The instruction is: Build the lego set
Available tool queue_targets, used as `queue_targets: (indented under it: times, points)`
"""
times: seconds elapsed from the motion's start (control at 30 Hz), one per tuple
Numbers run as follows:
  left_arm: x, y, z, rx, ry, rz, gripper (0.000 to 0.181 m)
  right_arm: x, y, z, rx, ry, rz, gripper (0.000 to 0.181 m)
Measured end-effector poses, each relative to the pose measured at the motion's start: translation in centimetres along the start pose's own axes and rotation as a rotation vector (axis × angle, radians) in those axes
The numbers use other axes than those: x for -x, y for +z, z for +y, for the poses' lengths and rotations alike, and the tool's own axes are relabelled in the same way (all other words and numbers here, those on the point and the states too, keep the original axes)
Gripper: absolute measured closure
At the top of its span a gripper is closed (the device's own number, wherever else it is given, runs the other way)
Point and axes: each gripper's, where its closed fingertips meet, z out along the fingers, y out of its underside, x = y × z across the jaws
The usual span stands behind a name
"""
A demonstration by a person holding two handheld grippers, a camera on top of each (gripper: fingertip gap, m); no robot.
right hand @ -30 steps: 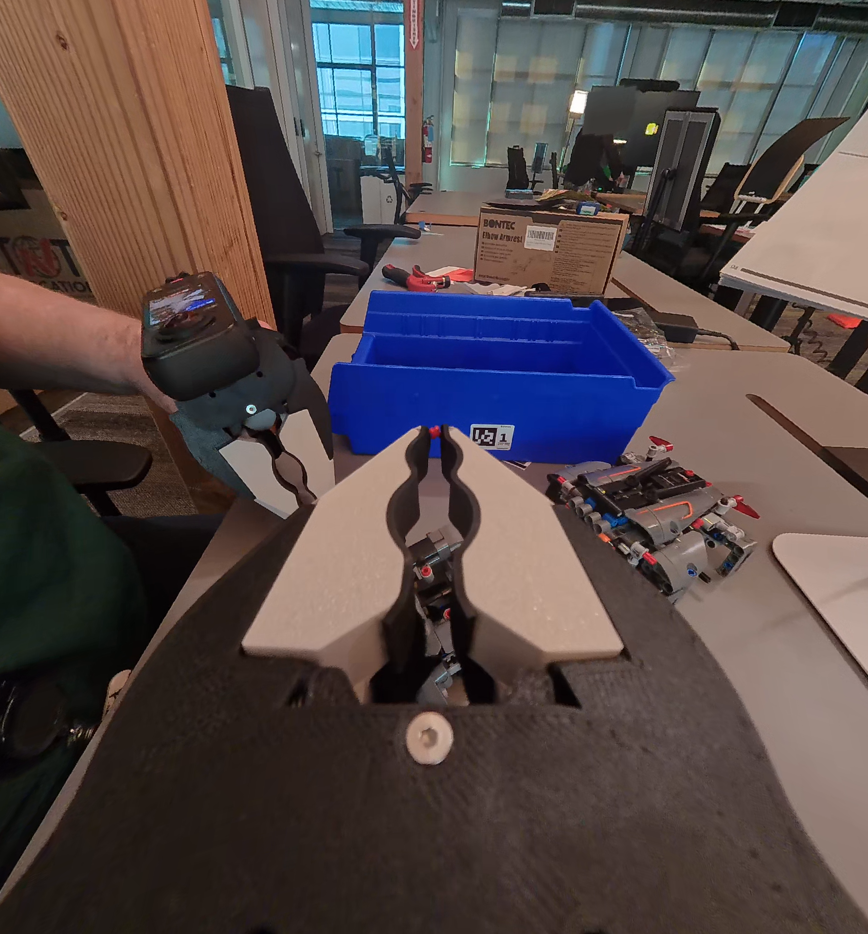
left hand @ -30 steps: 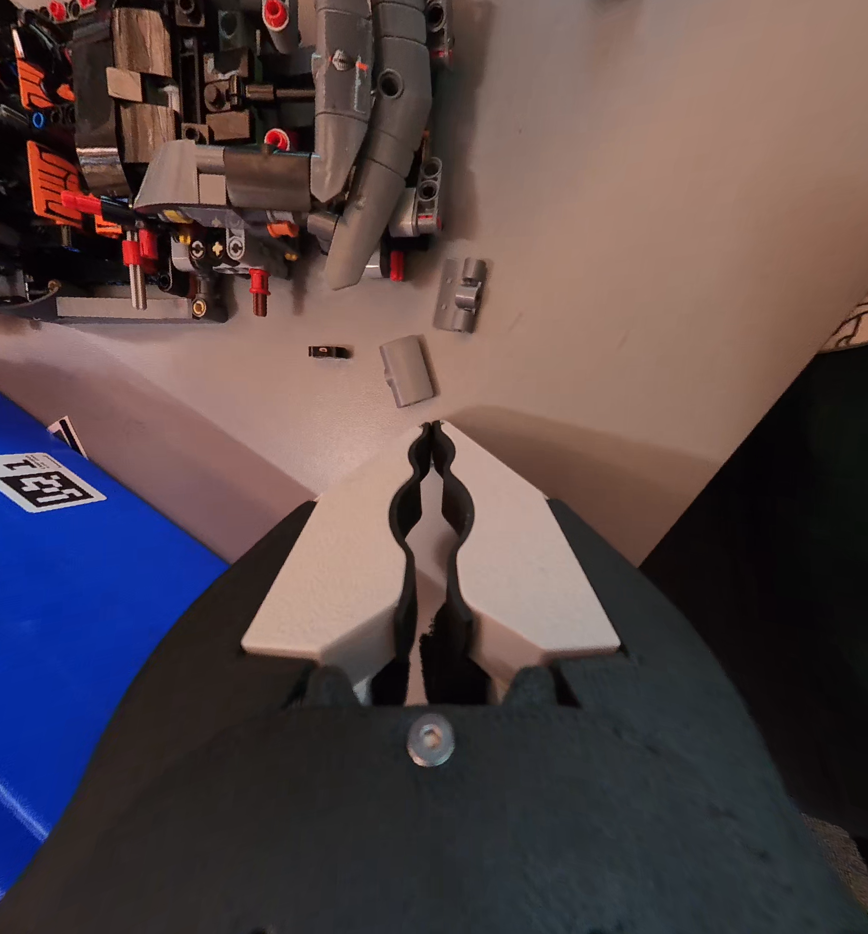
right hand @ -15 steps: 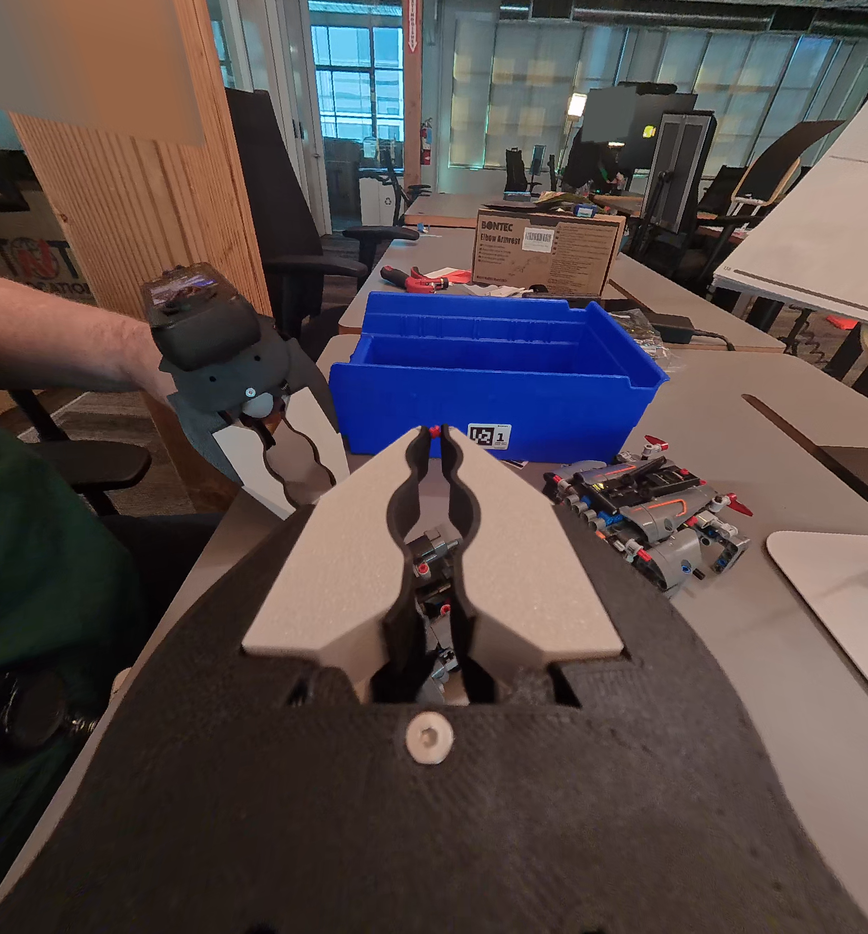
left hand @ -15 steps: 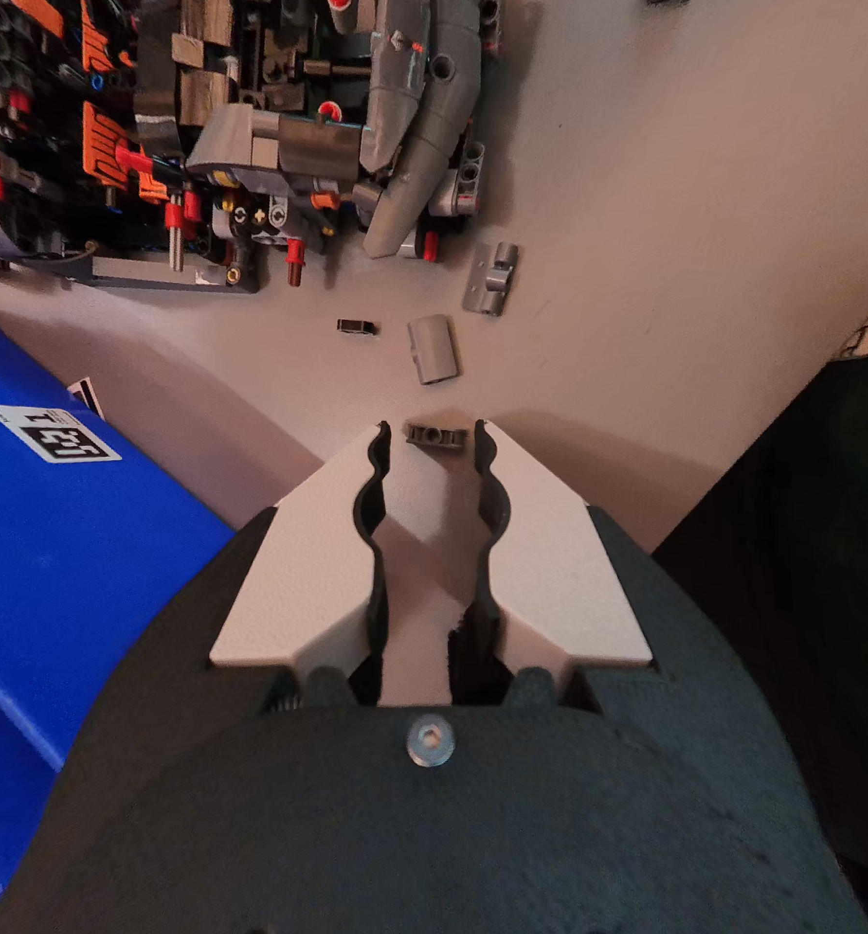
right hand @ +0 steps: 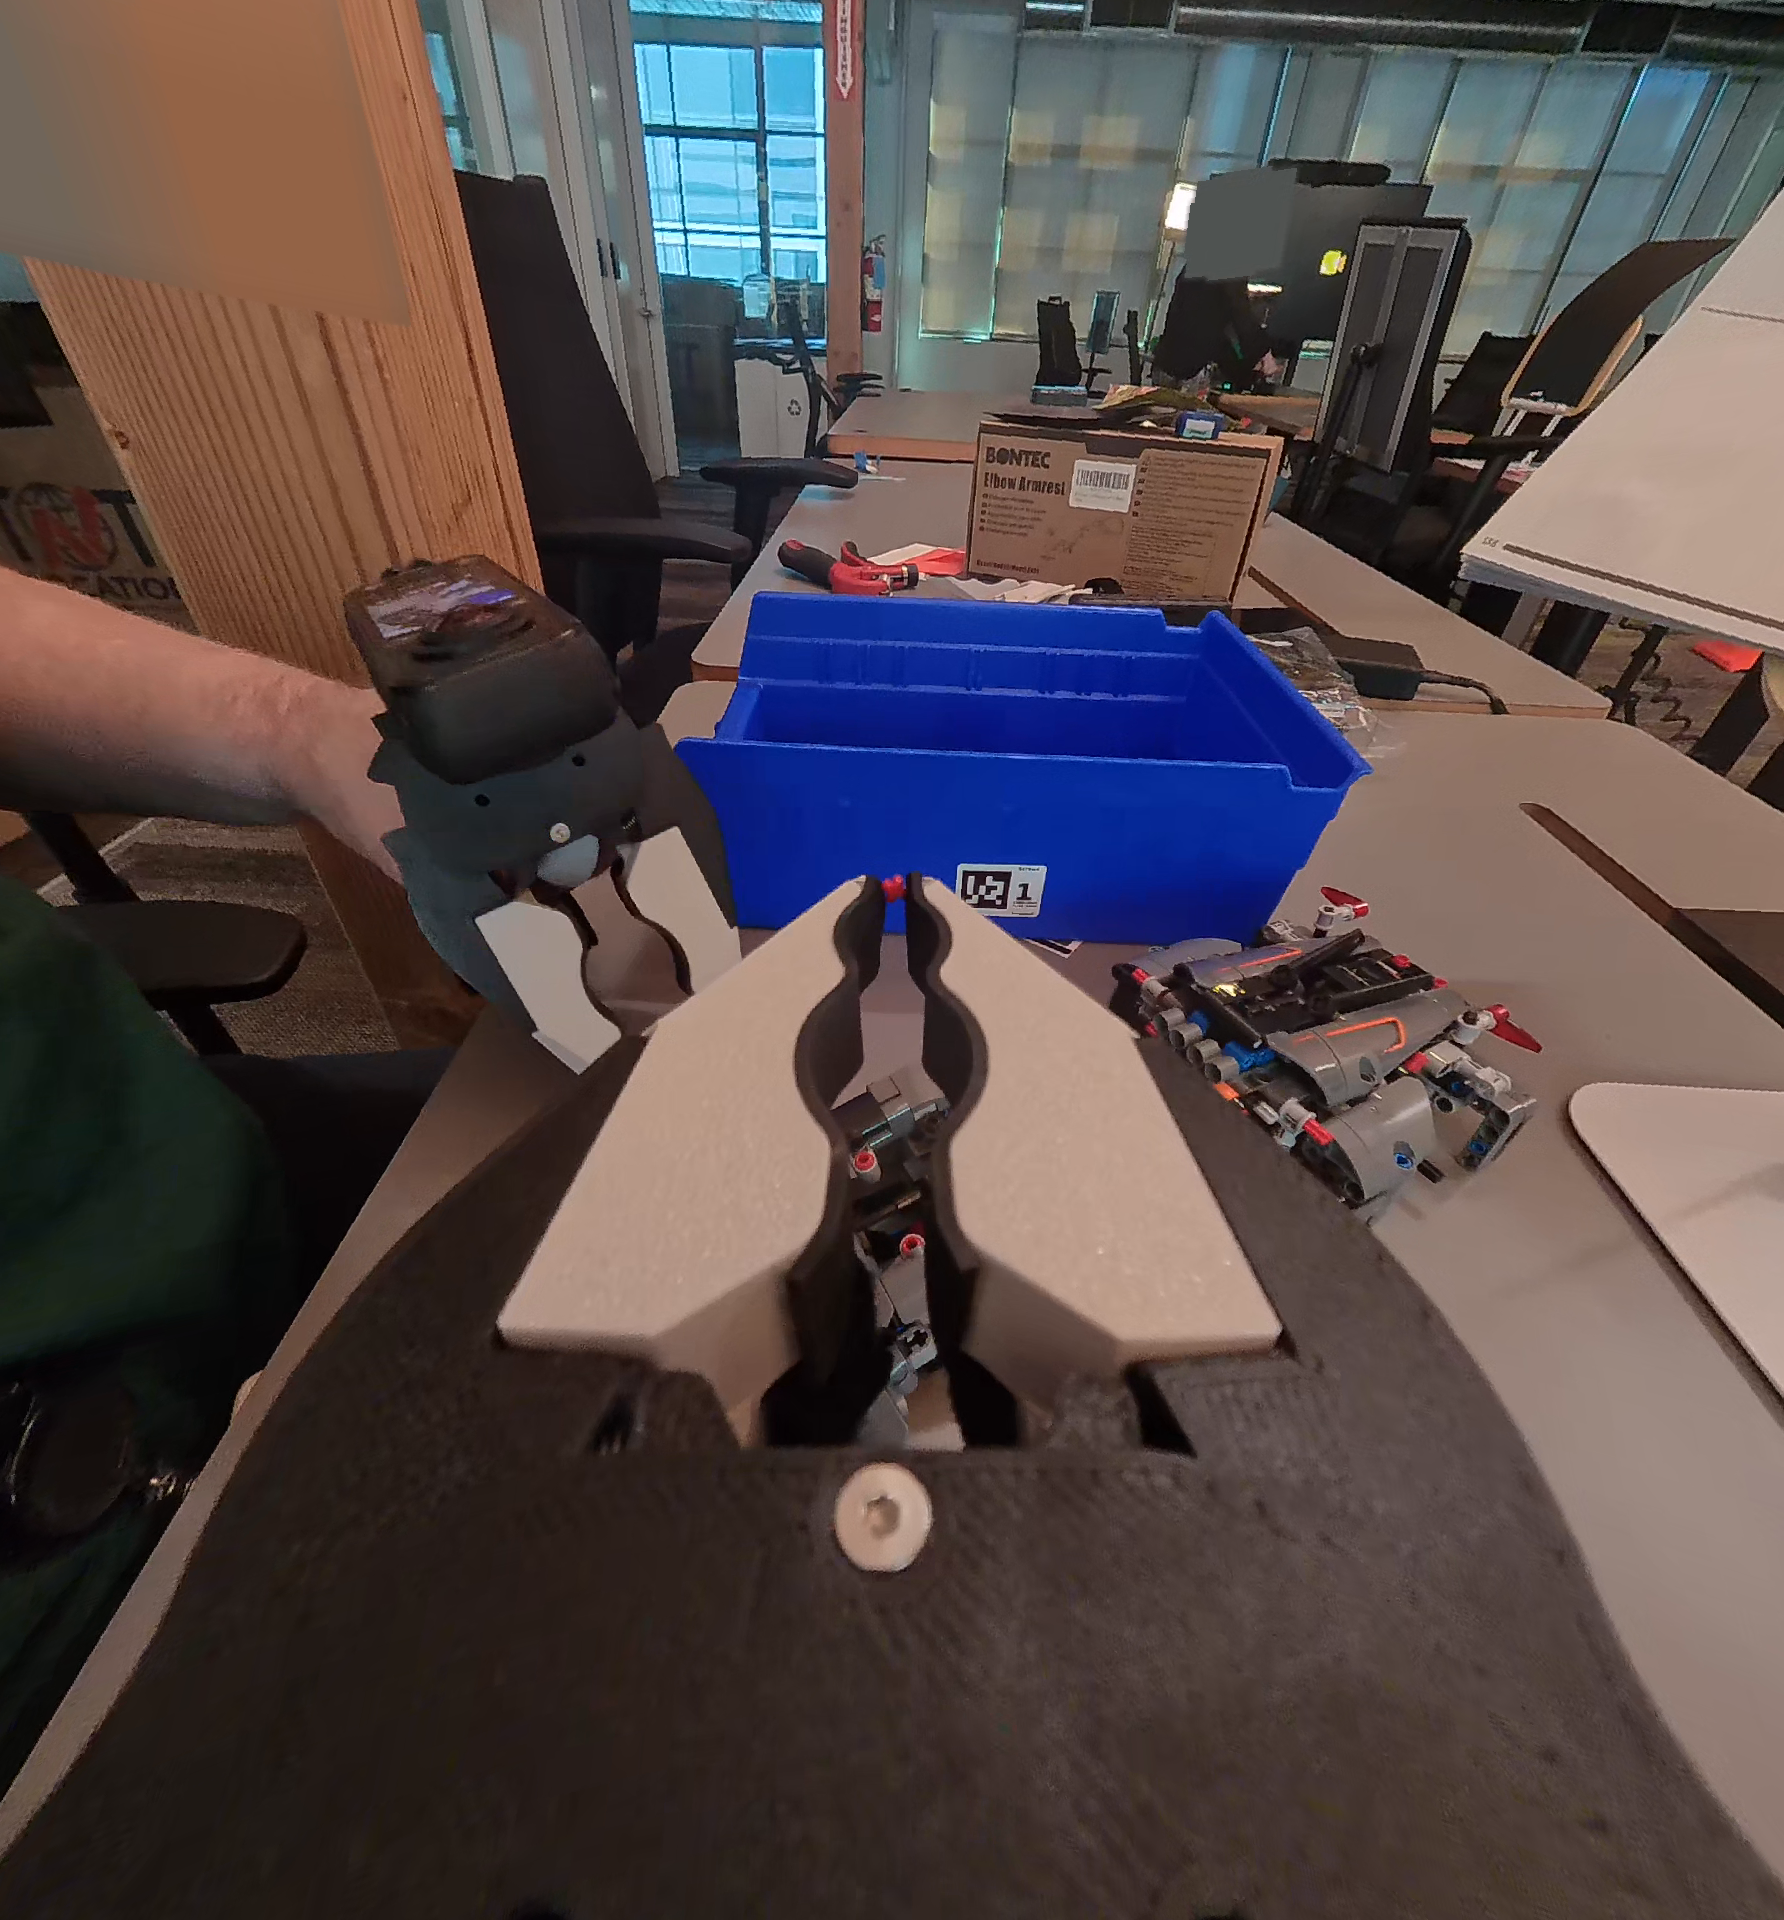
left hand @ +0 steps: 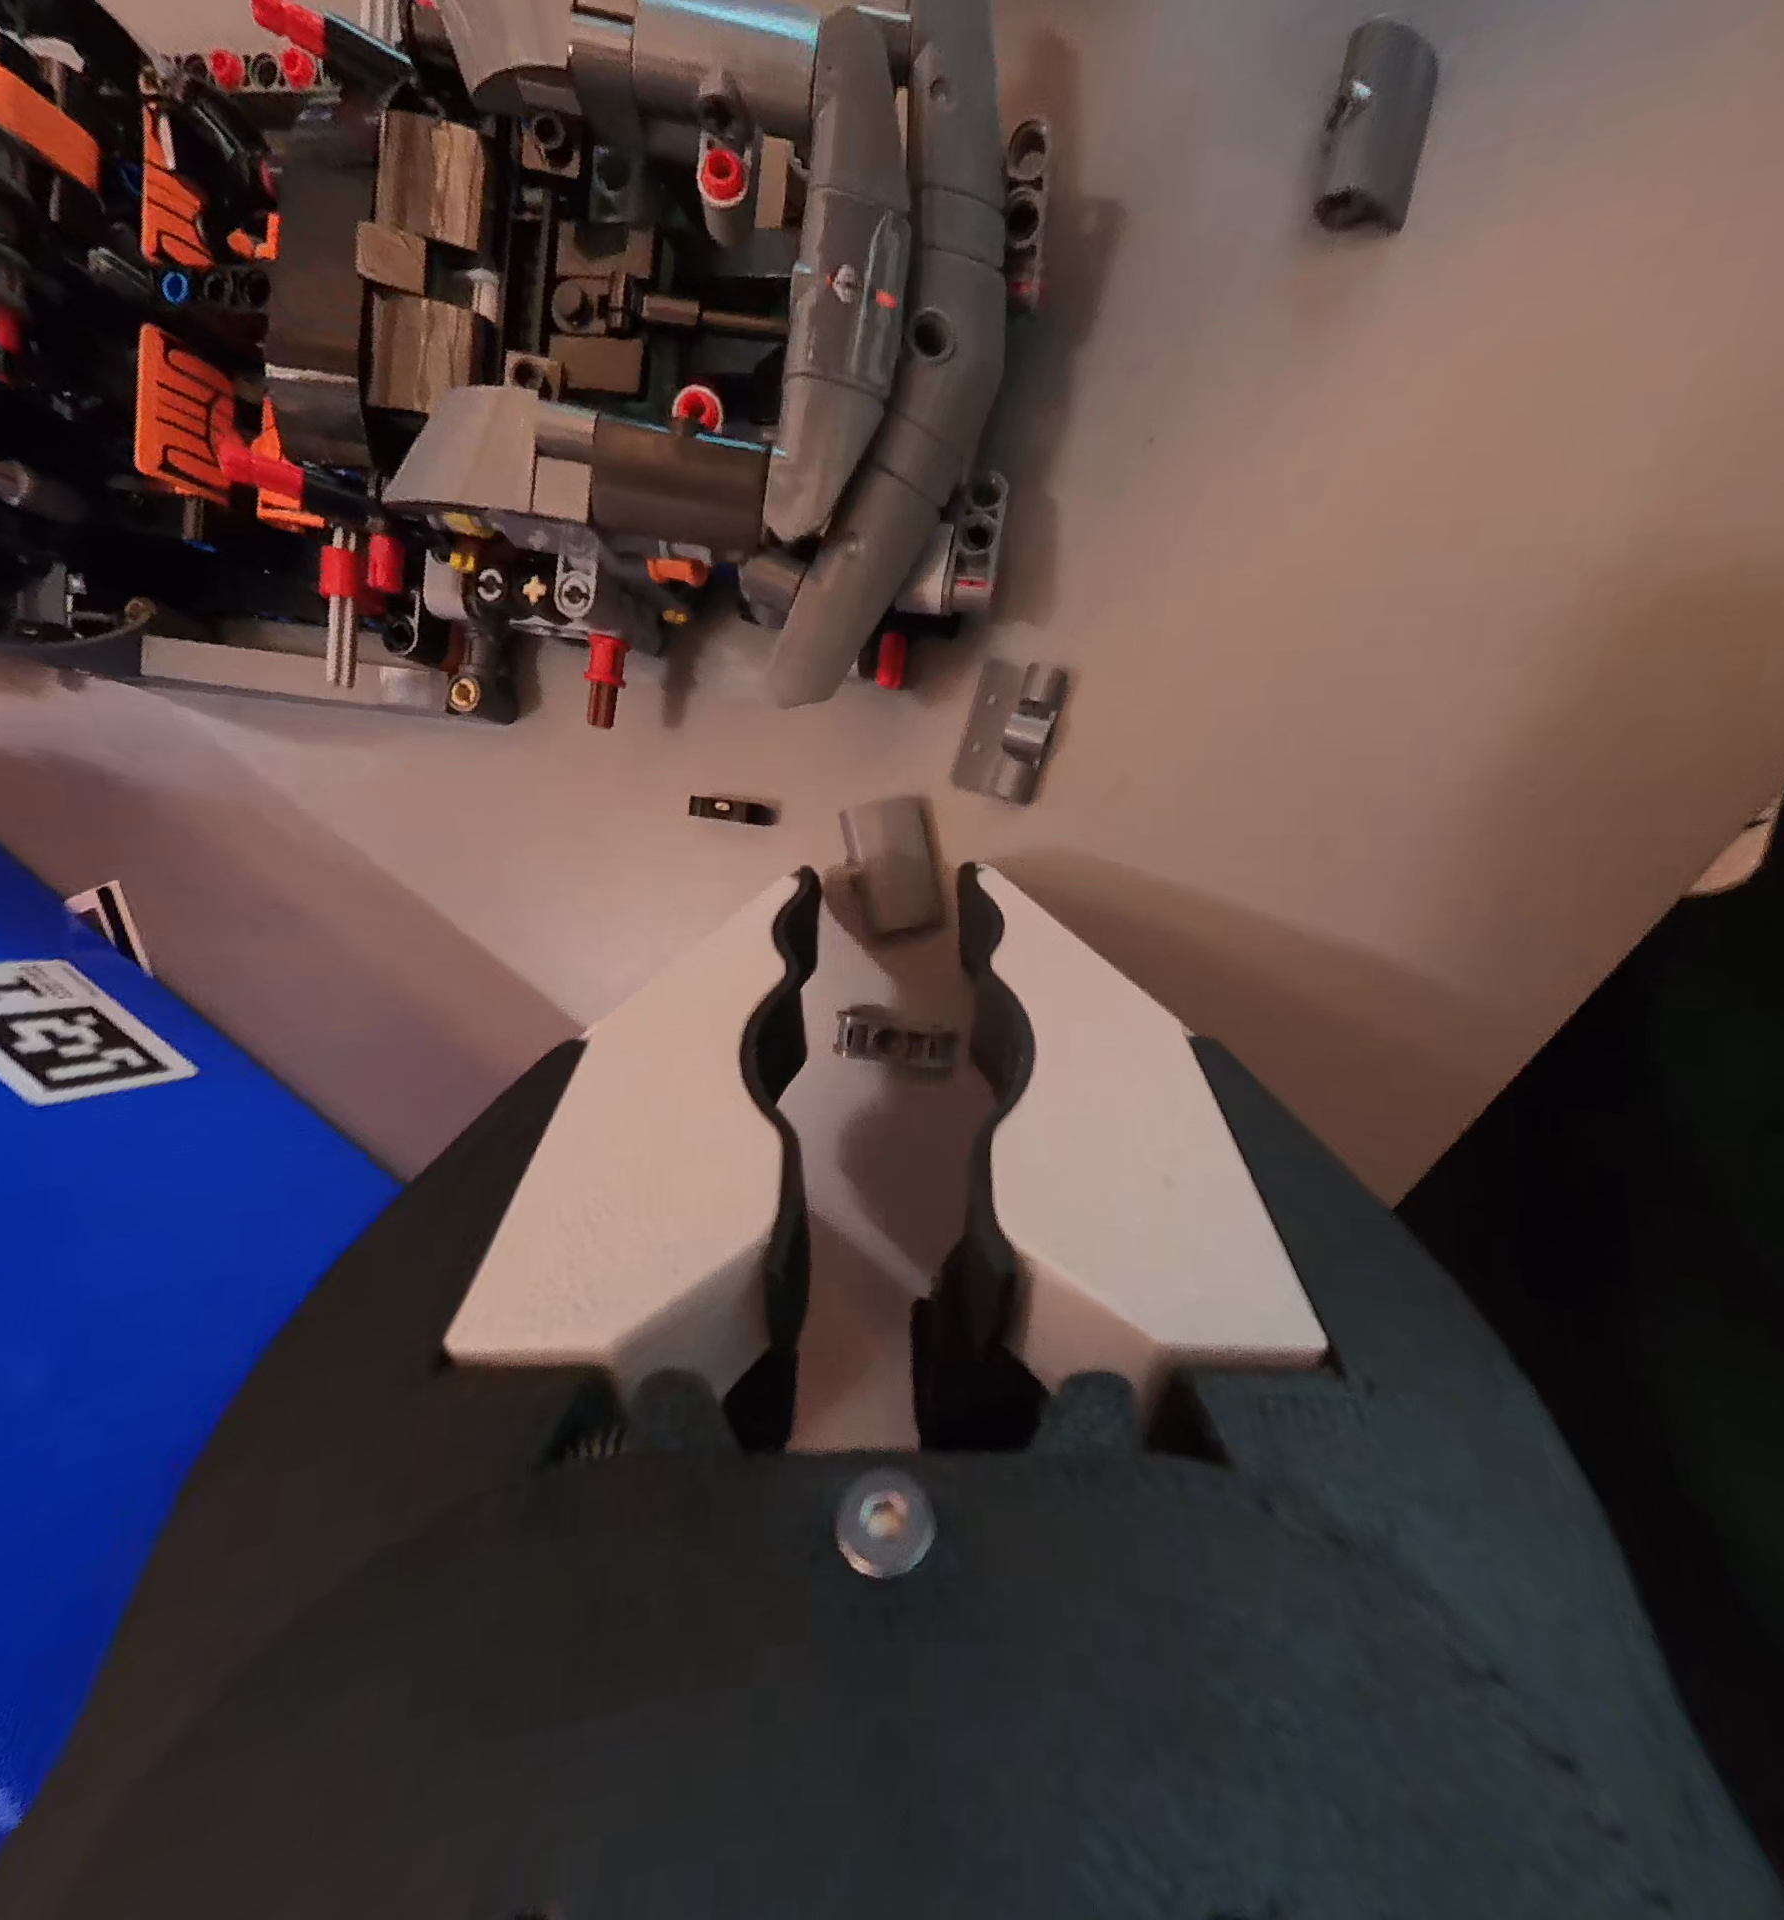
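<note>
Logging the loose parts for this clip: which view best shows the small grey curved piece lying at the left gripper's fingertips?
The left wrist view: the small grey curved piece lies on the table right at the tips of the open left gripper, unobstructed. In the right wrist view the piece cannot be made out; only the left gripper shows there.

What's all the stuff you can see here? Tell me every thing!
Lego car: one, grey, black and orange, on the table right of the bin.
Bin: one, blue, behind the car.
Curved piece: one, grey, between the left tool's tips.
Small beam: one, dark grey, on the table between the left fingers.
Plate piece: one, grey, beside the car.
Tiny piece: one, black, left of the curved piece.
Cylinder: one, grey, far on the table.
Box: one, brown, behind the bin.
Table: one, beige.
Lego part: one, grey with red pins, in the right tool.
Left tool: open.
Right tool: shut on the Lego part.
</note>
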Motion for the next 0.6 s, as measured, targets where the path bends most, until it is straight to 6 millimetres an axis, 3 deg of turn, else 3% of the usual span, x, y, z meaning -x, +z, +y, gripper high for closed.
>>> queue_targets:
  times: [0.07, 0.33, 0.47, 0.6]
  points:
    - [0.1, 0.2, -0.1, 0.000, -0.014, 0.003, 0.167, 0.0, 0.0, 0.0, 0.000, 0.001, -0.001, 0.179]
    - [1.0, 0.1, -0.3, -0.064, -0.057, -0.042, 0.168, 0.2, 0.0, -0.1, 0.001, -0.006, -0.007, 0.179]
    - [1.7, -1.6, -1.7, -0.152, -0.058, -0.094, 0.168, 0.4, -0.1, -0.5, -0.014, -0.012, -0.008, 0.179]
    - [3.0, -4.9, -4.5, -0.296, -0.010, -0.176, 0.168, 0.8, -0.2, -1.1, -0.030, -0.020, -0.015, 0.179]
